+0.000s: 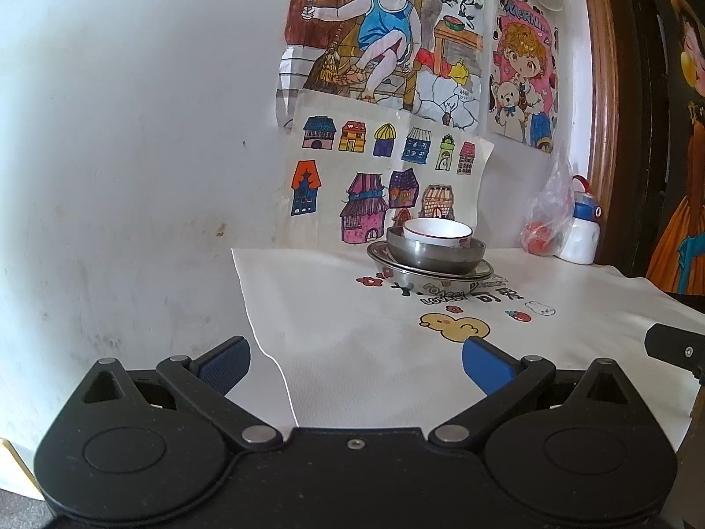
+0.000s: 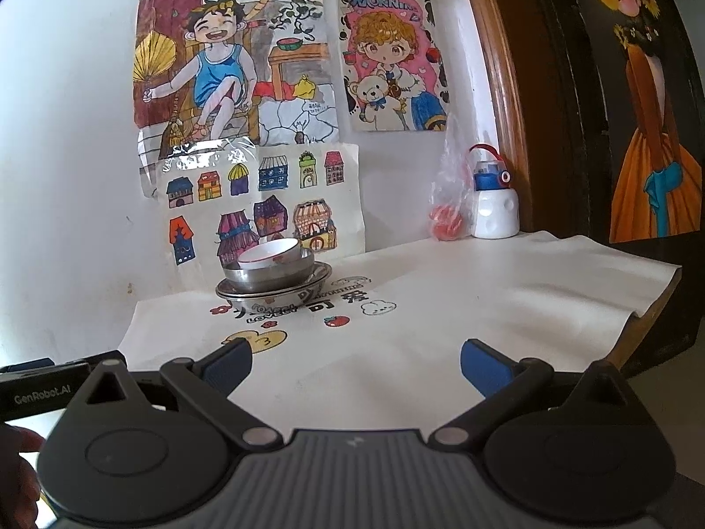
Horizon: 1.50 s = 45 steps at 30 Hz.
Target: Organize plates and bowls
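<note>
Toward the back of the table, close to the wall with the taped-up drawings (image 1: pixel 387 176), the dishes sat as one nested pile on the printed white cloth (image 1: pixel 573 322): a white ceramic bowl (image 1: pixel 437 231) with a dark rim line rested inside a steel bowl (image 1: pixel 434 258), which in turn stood on what looked like two shallow steel plates (image 1: pixel 396 271). From the right wrist view the white bowl (image 2: pixel 269 252) appeared to lean a little within the steel bowl (image 2: pixel 269 274) rather than sit level. Both tools were well short of the pile and held nothing — the left gripper (image 1: pixel 356 363) had its blue pads spread wide, and the right gripper (image 2: pixel 356 363) was spread just as wide over the cloth. The ceramic bowl was probably the fragile piece, stiff but liable to chip, and its glaze would likely be slick under the pads; a pinch across its exposed rim seemed the natural hold. The steel pieces were likely light, rigid and slippery, and the plates' thin flared lips (image 2: pixel 324 275) offered the only purchase — low to the cloth, so a shallow approach would be needed. A plastic bag (image 2: pixel 447 203) and a white bottle (image 2: pixel 493 207) stood well apart at the right.
</note>
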Tool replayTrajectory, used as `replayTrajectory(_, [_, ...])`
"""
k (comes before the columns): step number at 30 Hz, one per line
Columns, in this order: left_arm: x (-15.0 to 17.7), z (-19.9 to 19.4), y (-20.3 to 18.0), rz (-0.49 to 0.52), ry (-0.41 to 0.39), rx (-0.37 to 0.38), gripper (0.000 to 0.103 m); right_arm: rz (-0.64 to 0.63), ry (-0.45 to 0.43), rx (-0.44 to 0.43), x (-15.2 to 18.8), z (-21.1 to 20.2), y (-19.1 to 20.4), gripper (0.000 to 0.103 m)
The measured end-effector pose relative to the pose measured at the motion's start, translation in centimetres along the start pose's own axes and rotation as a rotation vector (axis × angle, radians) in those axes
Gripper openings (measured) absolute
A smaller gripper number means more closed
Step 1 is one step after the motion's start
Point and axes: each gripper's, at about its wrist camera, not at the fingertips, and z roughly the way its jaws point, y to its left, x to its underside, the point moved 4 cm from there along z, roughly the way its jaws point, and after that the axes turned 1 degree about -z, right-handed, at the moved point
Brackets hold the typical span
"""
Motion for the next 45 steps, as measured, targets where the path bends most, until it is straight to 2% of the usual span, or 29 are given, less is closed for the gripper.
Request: replayTrajectory(45, [0.28,-0.13,0.19,-0.004,-0.002,-0.005,0.102,-0.003,0.006,-0.002,0.46,-0.15,0.28,0.103])
